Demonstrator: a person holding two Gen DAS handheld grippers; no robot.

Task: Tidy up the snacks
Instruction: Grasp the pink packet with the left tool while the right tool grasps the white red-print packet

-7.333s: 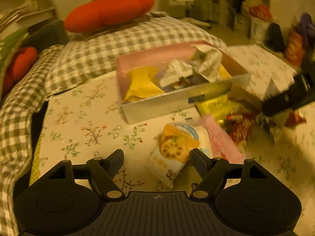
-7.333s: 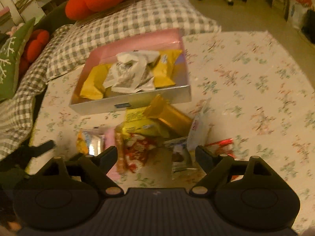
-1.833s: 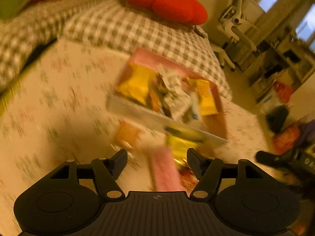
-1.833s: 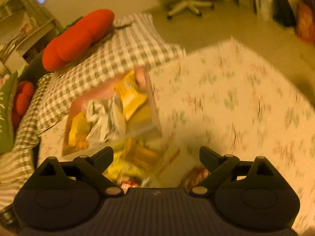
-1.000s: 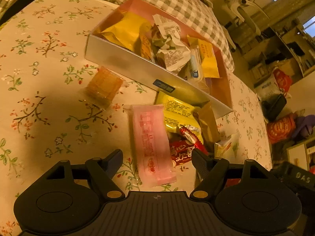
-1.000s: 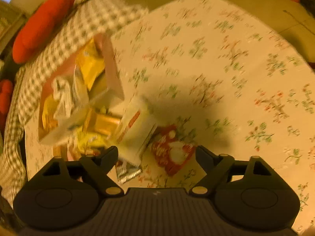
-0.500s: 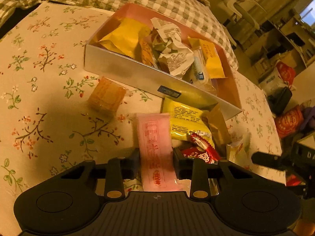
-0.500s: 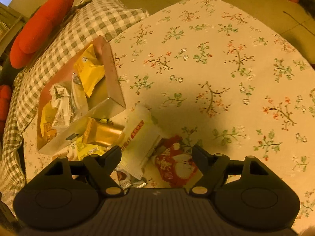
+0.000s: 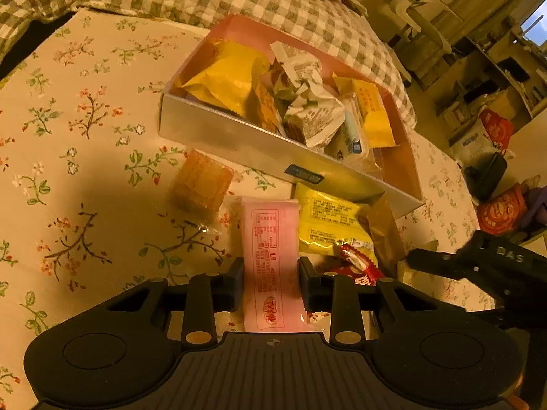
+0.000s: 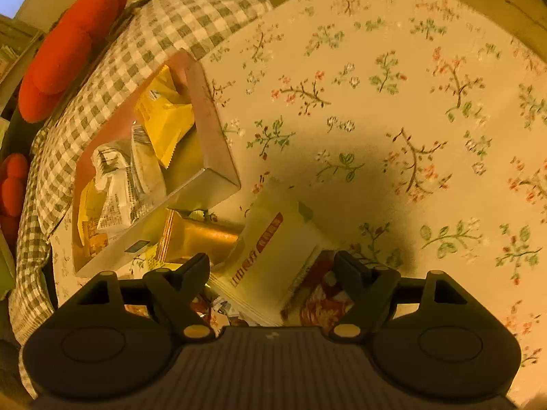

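My left gripper (image 9: 271, 273) is shut on the near end of a long pink packet (image 9: 273, 235) that lies on the flowered tablecloth. Beside the packet are a yellow packet (image 9: 324, 218), a red wrapper (image 9: 355, 266) and an orange snack (image 9: 201, 184). Behind them stands a silver-walled box (image 9: 239, 143) with a pink inside, holding several yellow and white packets. My right gripper (image 10: 271, 266) hovers over a white packet with red lettering (image 10: 273, 239). Its jaws are opening, on either side of the packet and apart from it. A red packet (image 10: 324, 300) lies under its right finger.
A gold wrapper (image 10: 201, 235) lies between the box (image 10: 191, 198) and the white packet. A checked blanket (image 10: 154, 34) and a red cushion (image 10: 68, 51) lie beyond the box. The flowered cloth (image 10: 410, 102) stretches away to the right. Shelves and bags (image 9: 492, 130) stand far off.
The left jaws have closed from wide apart onto the pink packet. The right gripper has come closer over the white packet, which now fills the space between its fingers.
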